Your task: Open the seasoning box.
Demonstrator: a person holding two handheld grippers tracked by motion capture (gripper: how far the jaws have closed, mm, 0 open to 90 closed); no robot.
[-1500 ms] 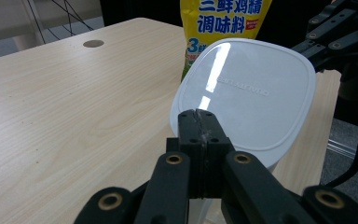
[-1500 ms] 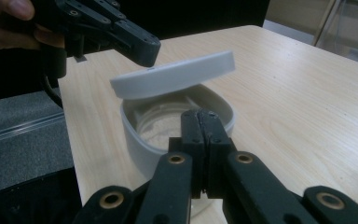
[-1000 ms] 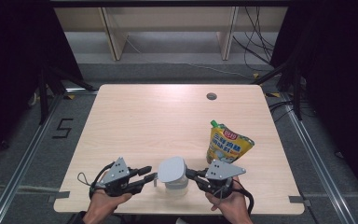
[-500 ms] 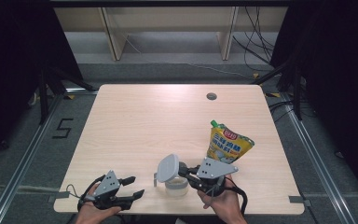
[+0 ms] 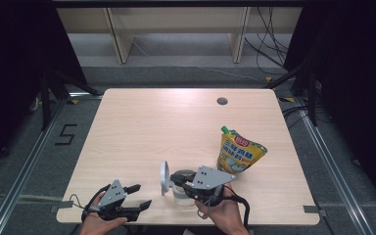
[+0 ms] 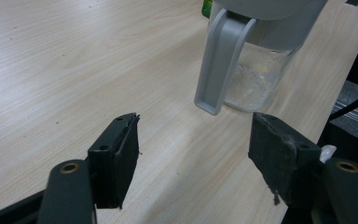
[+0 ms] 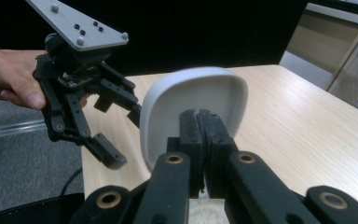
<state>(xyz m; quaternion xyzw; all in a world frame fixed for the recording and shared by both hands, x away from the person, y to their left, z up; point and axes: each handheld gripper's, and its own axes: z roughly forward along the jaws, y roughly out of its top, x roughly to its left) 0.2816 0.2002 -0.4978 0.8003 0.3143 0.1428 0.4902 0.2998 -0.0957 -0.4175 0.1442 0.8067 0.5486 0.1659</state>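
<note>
The light wooden tabletop (image 5: 176, 127) carries two things, both toward its near edge. The larger is a yellow spouted refill pouch (image 5: 240, 154) lying toward the right edge. Just left of it, close to the near edge, stands a clear glass jar (image 5: 181, 188) with a grey hinged lid (image 5: 164, 177) swung up on edge. The right claw (image 5: 182, 180) is pressed together on that lid, pinching its rim, as the right gripper view shows with the pale lid (image 7: 191, 112) rising above the closed jaws. The left claw (image 5: 139, 196) hangs spread and empty near the front left, apart from the jar, its jaws framing the grey handle (image 6: 219, 60). The risk, as I judge it, is that pulling the lid with nothing steadying the jar tips or drags it off the near edge. The jar's contents look like a pale residue, hard to identify; the right claw hides much of the jar from above.
</note>
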